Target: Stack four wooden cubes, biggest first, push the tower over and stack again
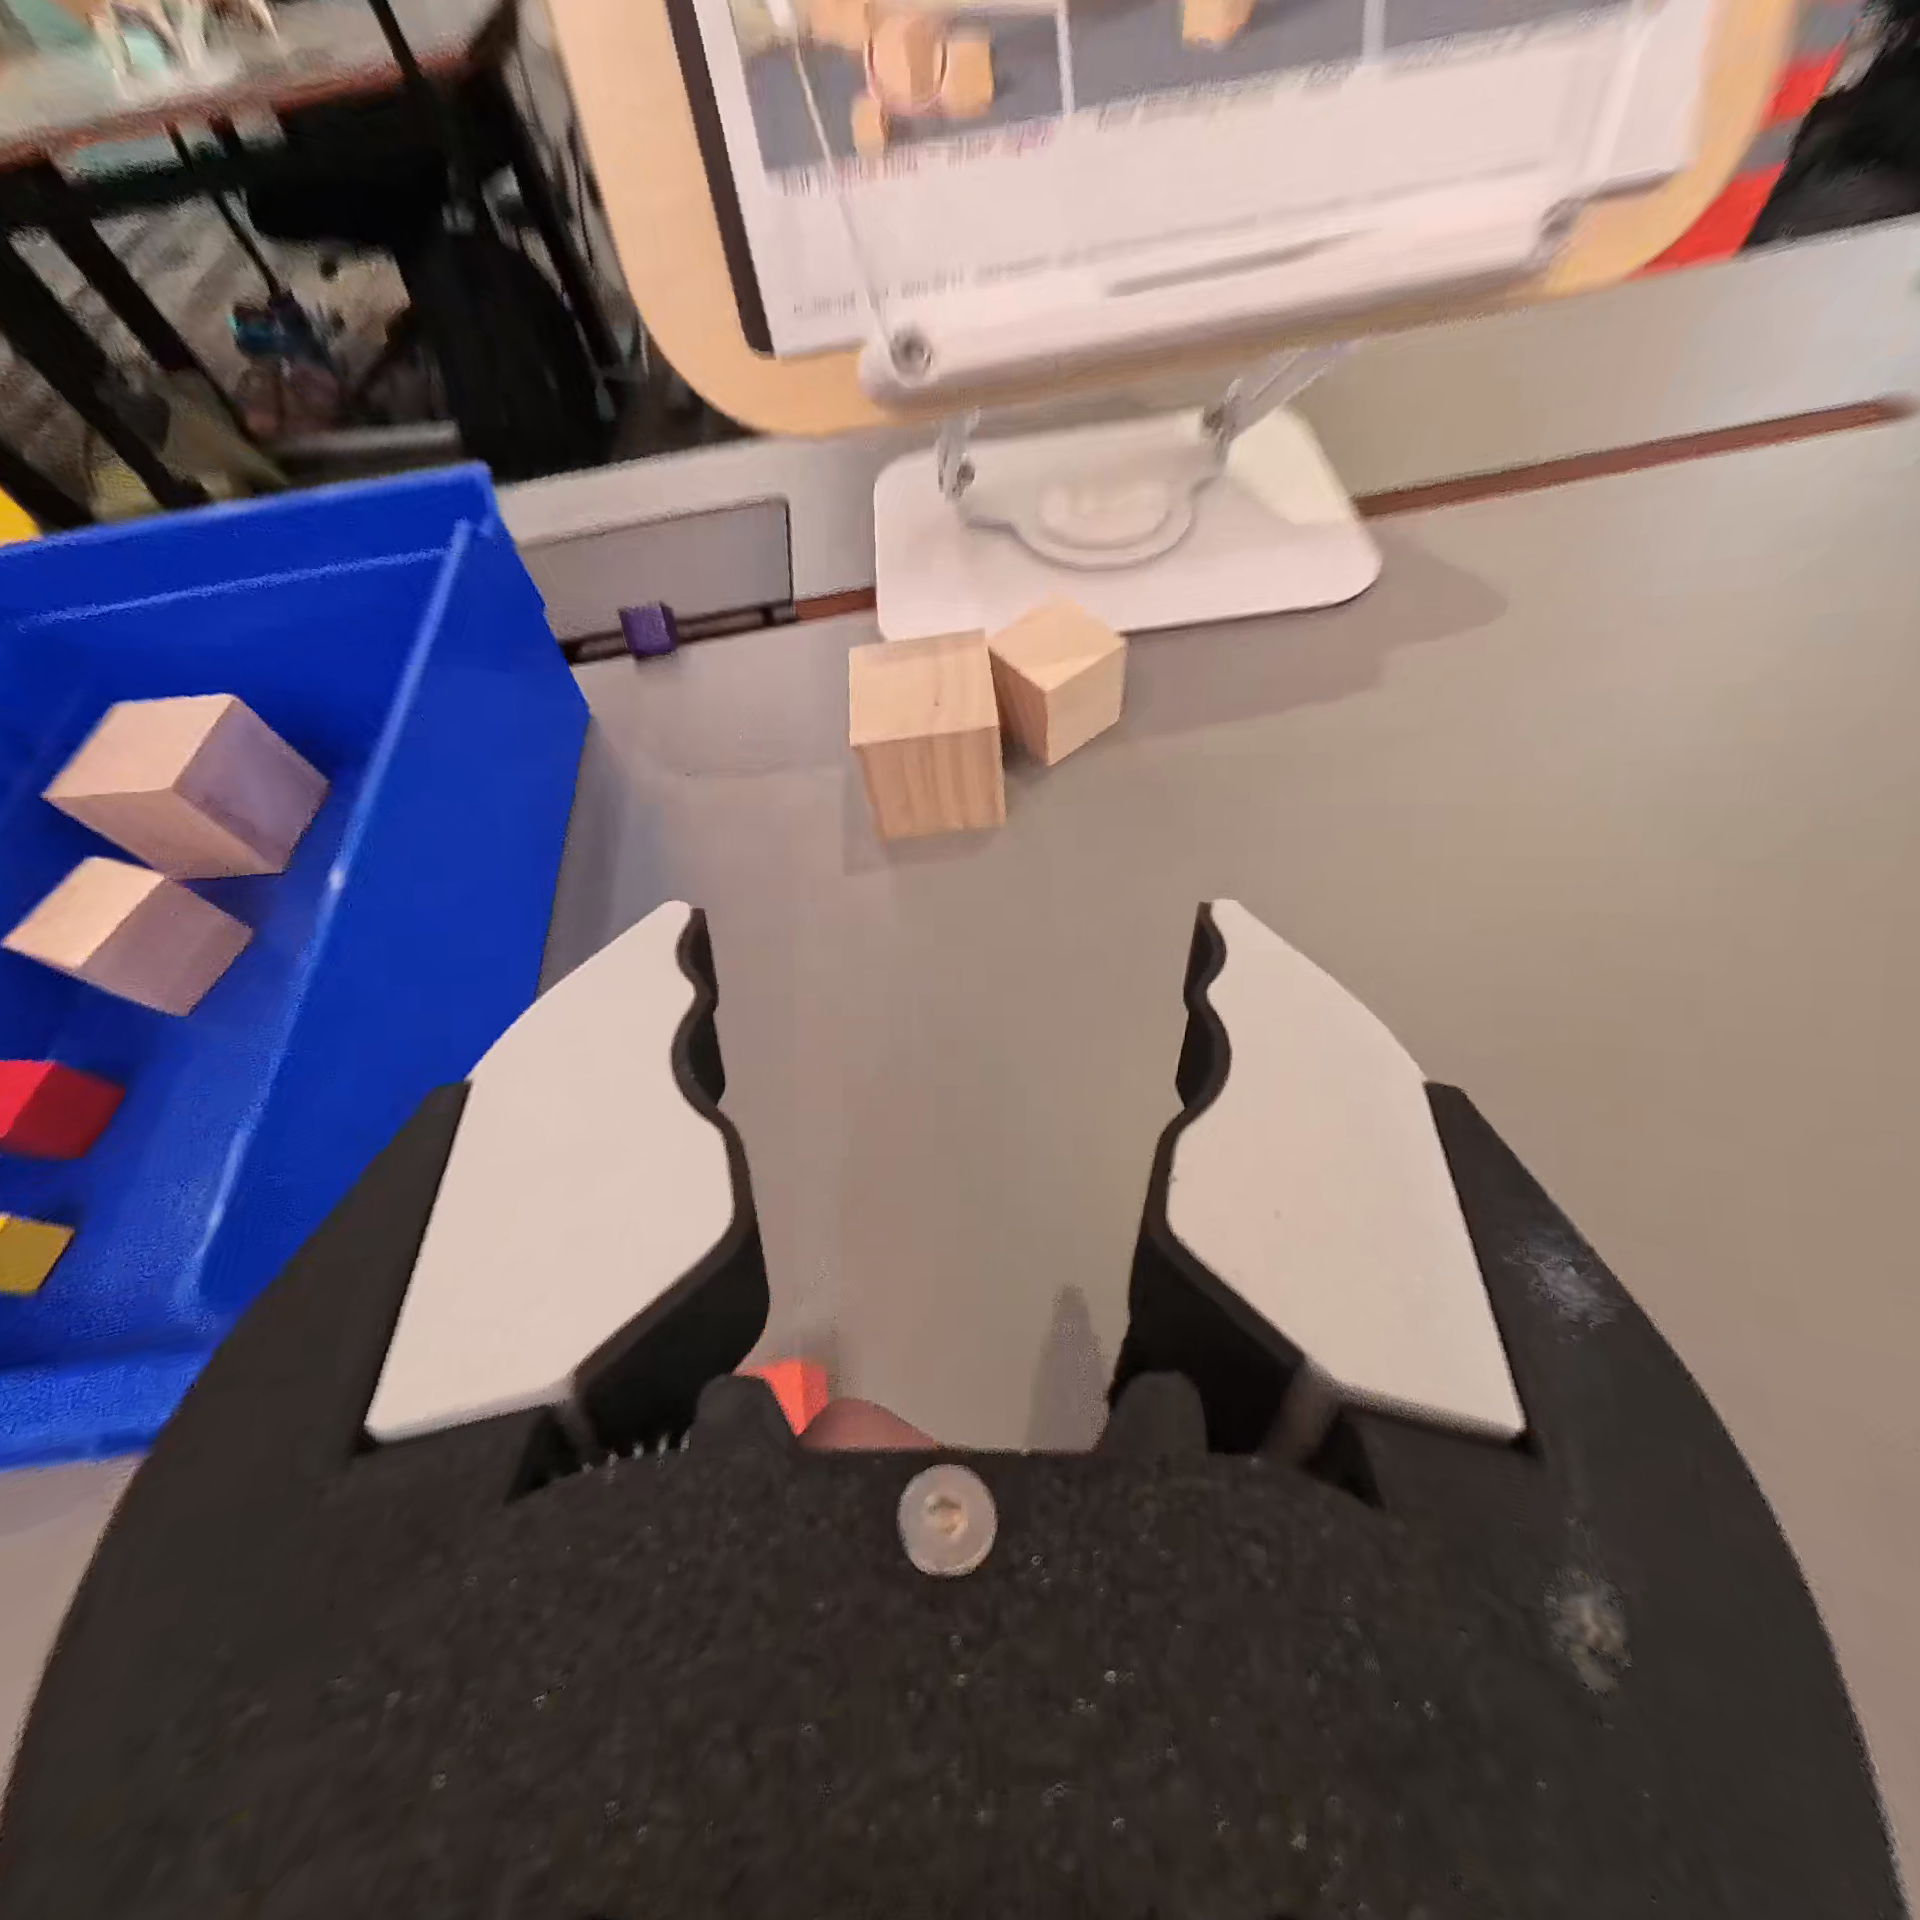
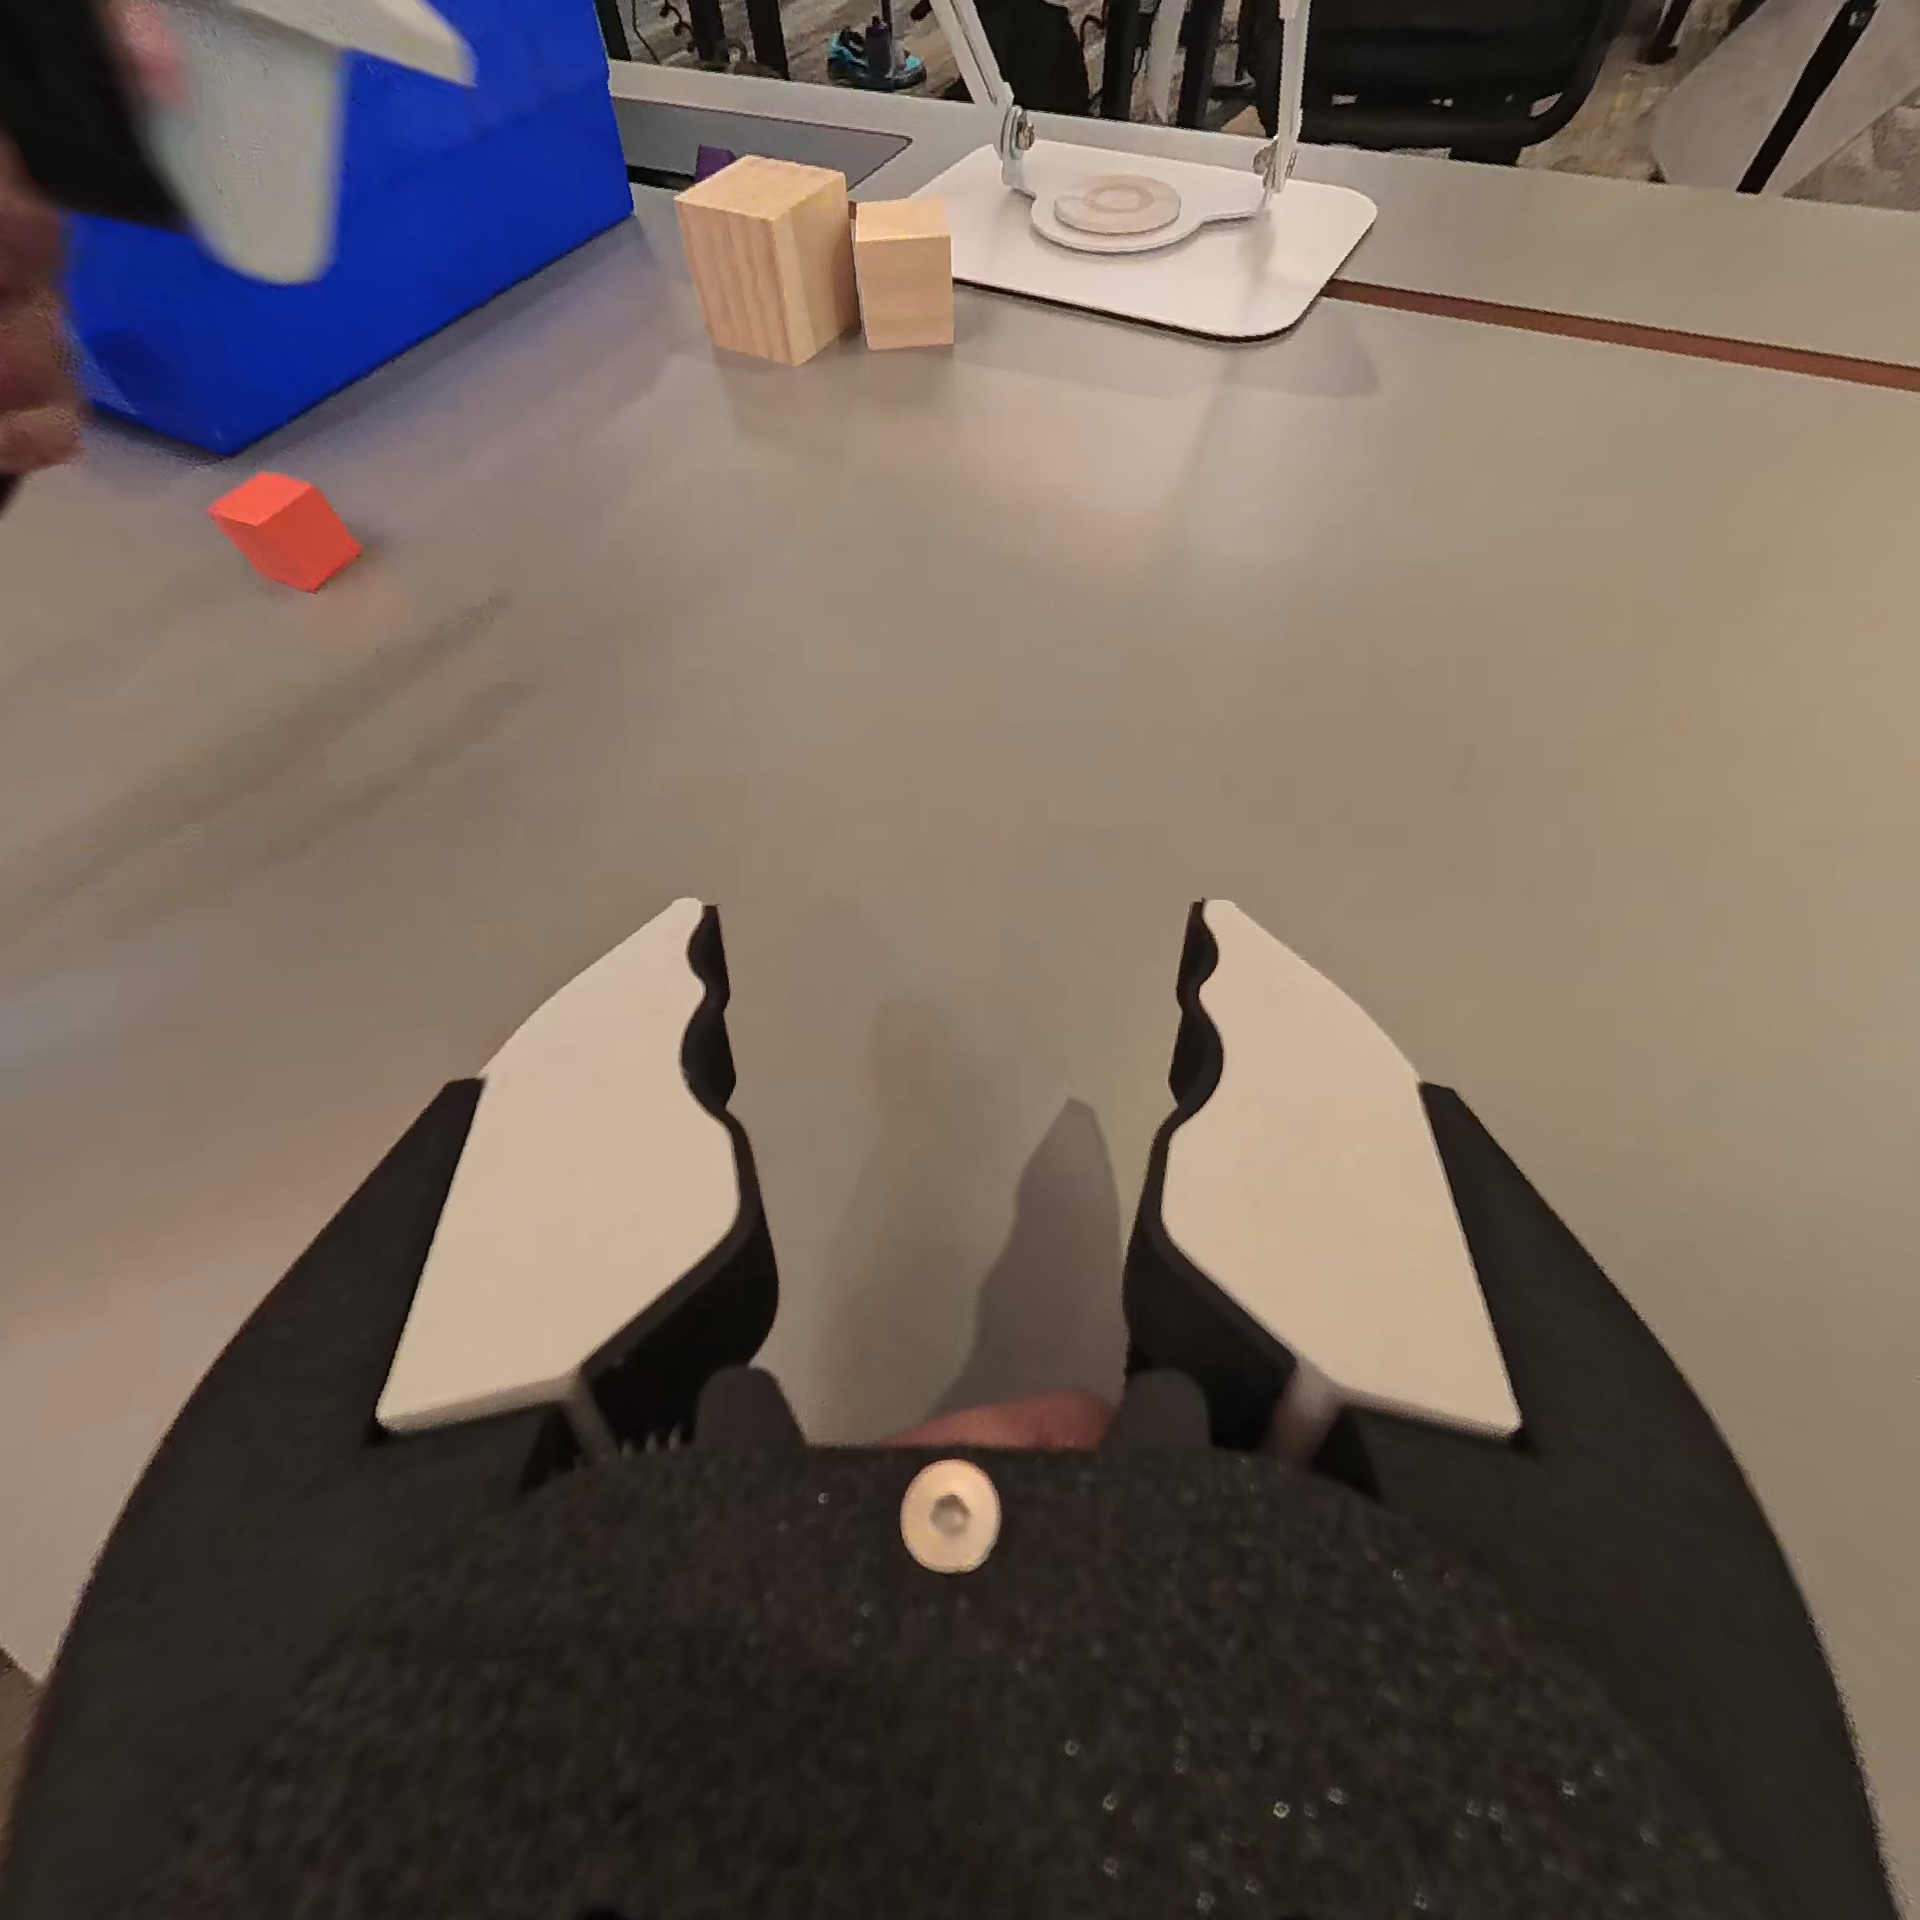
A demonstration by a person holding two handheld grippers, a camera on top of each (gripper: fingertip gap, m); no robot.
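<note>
At the desk's left edge sits the blue bin (image 1: 436, 790), holding two plain wooden cubes (image 1: 187, 784) toward its far end, with a red block (image 1: 52, 1107) and a yellow block (image 1: 26, 1252) nearer. The left gripper (image 1: 951, 935) hangs beside the bin with its claw released and nothing between the jaws; an orange cube (image 2: 286, 530) lies tilted on the desk (image 2: 1039, 675) near the bin's front, almost under that gripper. Farther in, toward the far edge, the larger cube (image 2: 769, 260) and the smaller cube (image 2: 904, 272) stand touching side by side, just in front of the white stand base (image 2: 1164, 249). The right gripper (image 2: 951, 935) hovers over bare desk toward the near edge, its claw released and empty too. No tower stands, so the step in hand looks like picking the base: the biggest cube should probably go first onto open desk, gripped squarely across flat faces, jaws parallel to its sides, and set down level so later cubes centre cleanly.
</note>
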